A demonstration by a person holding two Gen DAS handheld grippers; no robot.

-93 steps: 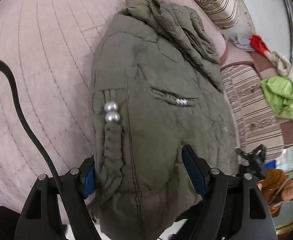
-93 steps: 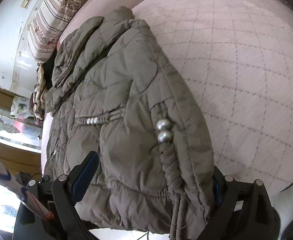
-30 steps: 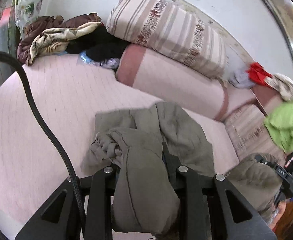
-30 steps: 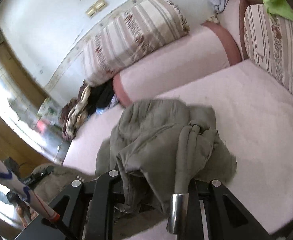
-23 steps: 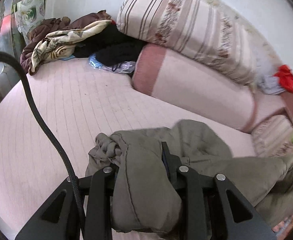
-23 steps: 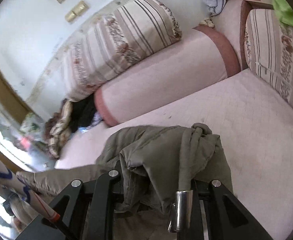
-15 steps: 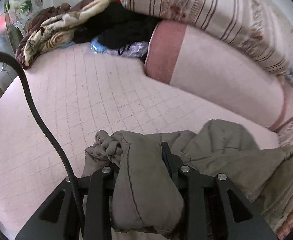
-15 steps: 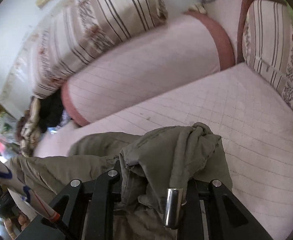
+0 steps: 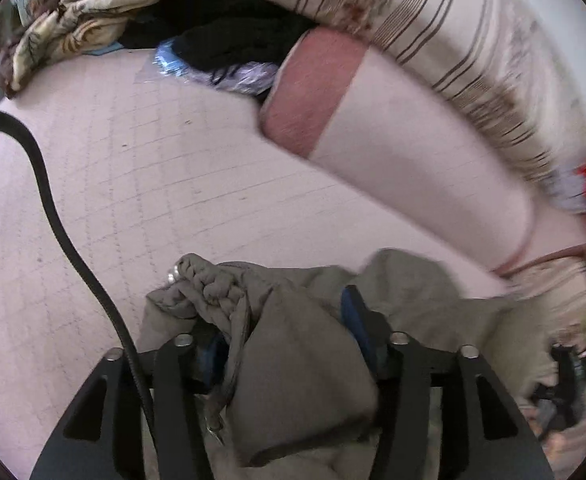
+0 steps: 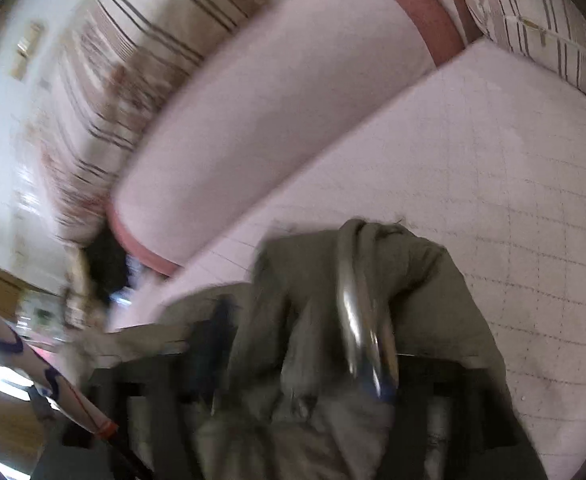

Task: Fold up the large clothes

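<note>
My left gripper (image 9: 289,332) is opening, olive jacket (image 9: 305,360) bunched between its blue pads, about half spread. My right gripper (image 10: 305,344) is opening wide, jacket draped between. Jacket sits on the pink quilted bed (image 9: 133,184).

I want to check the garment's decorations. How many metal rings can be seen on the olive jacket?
1: a shiny metal ring hangs over the olive jacket in the right wrist view. Others may be hidden in folds.
</note>
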